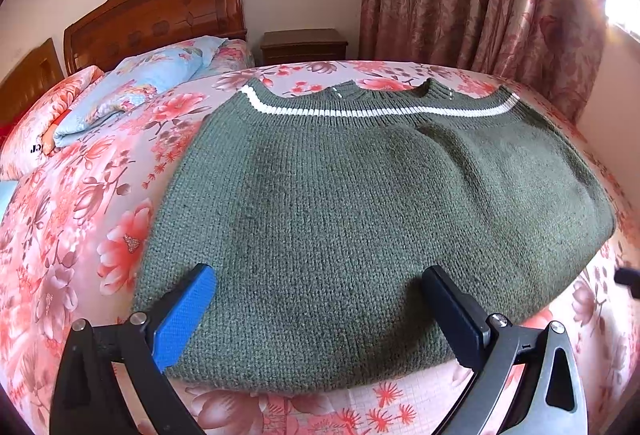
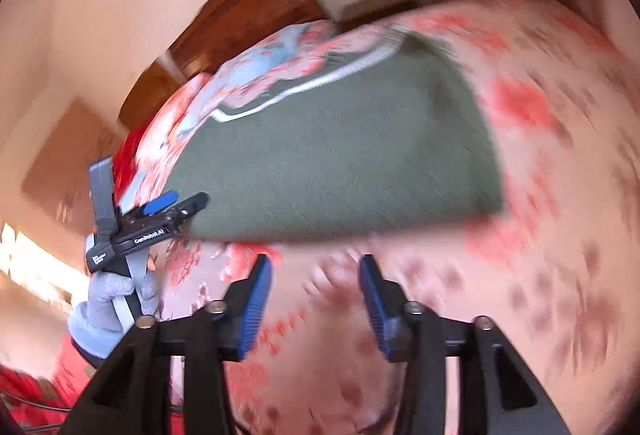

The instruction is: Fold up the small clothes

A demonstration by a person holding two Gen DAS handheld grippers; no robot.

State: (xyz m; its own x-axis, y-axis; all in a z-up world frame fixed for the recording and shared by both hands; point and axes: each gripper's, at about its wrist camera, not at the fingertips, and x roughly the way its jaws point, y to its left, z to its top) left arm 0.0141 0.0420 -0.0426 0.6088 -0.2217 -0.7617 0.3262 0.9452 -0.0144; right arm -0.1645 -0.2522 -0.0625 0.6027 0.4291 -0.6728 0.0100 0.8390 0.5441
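A dark green knitted sweater (image 1: 360,203) with a white stripe near its collar lies flat on the floral bedspread (image 1: 72,219), sleeves folded in. My left gripper (image 1: 320,275) is open and empty, its fingers hovering over the sweater's near hem. The blurred right wrist view shows the sweater (image 2: 340,163) ahead. My right gripper (image 2: 316,263) is open and empty above the bedspread, just short of the sweater's near edge. The left gripper (image 2: 188,201) shows there at the sweater's left corner, held by a gloved hand.
A folded light-blue floral quilt (image 1: 136,87) and a pillow (image 1: 36,127) lie at the bed's far left by the wooden headboard (image 1: 160,11). A dark nightstand (image 1: 304,45) and floral curtains (image 1: 480,3) stand behind the bed.
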